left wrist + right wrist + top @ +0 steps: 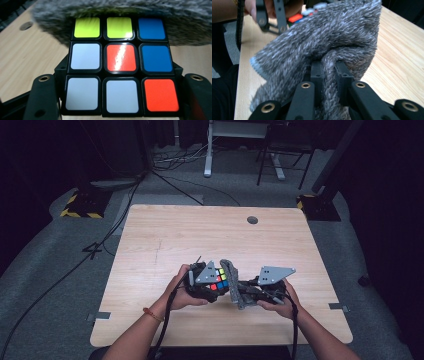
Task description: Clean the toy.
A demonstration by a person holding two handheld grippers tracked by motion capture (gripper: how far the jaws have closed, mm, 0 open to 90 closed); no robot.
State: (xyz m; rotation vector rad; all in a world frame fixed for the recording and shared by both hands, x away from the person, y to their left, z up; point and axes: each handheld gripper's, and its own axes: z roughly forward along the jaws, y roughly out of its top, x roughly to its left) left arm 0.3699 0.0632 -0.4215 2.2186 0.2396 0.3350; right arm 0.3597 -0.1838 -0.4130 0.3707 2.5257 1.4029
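Note:
A scrambled puzzle cube [218, 281] with yellow, blue, white and red stickers sits between the jaws of my left gripper [216, 282], which is shut on it. In the left gripper view the cube [121, 66] shows one face close up, jaws at both its sides. My right gripper [243, 292] is shut on a fuzzy grey sock [235, 280], pinching a fold of it [329, 72] between the two black jaws. The sock [120, 10] presses against the cube's far side. Both grippers hover over the front middle of the wooden table [165, 240].
A round cable hole [252, 220] marks the table's far edge. Beyond the table lie floor cables and desk legs [209, 155]. Yellow-black striped stand bases [80, 205] sit at the far left and right corners. The other gripper and hand [272, 12] show behind the sock.

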